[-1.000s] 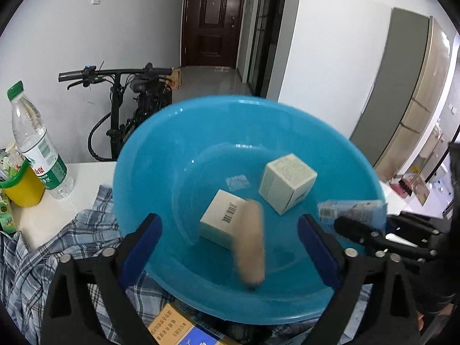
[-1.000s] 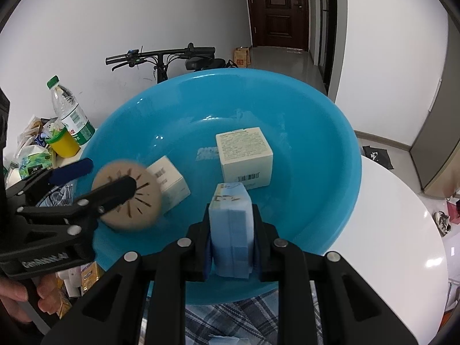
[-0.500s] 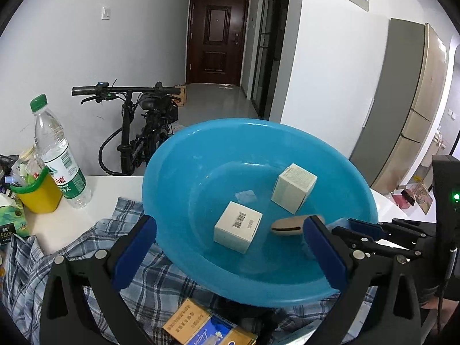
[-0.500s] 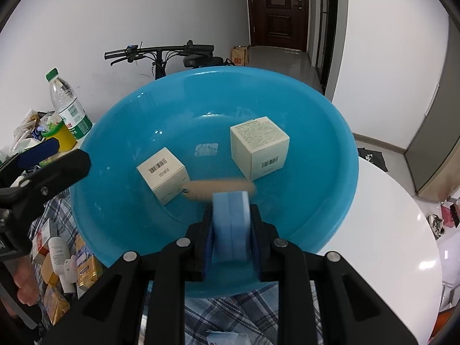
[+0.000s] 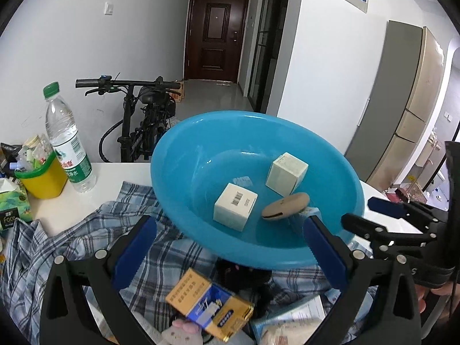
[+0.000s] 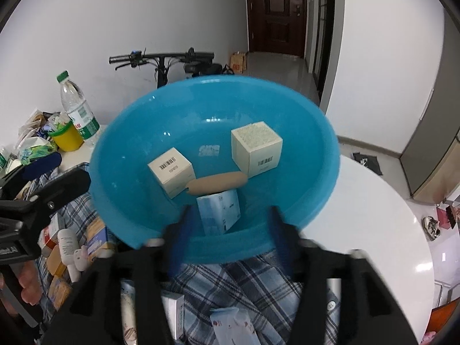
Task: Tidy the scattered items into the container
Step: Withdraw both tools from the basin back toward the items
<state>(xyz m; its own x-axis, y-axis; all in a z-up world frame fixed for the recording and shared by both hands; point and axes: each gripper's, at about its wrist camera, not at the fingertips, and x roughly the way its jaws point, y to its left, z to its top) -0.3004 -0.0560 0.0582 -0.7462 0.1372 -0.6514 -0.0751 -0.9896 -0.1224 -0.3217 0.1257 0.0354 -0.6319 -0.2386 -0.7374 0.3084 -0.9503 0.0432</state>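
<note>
A blue basin stands on a plaid cloth. Inside lie two cream boxes, a tan wooden disc and a light blue packet. My left gripper is open and empty at the basin's near rim. My right gripper is open, just behind the light blue packet, which lies loose in the basin. The right gripper also shows in the left wrist view.
A yellow and blue box, a pink toy and papers lie on the plaid cloth near me. More small boxes and a tube lie at the left. A water bottle, a yellow cup and a tissue pack stand far left.
My right gripper opened and let the light blue packet drop into the basin. My left gripper drew back from the basin. The wooden disc settled flat.
</note>
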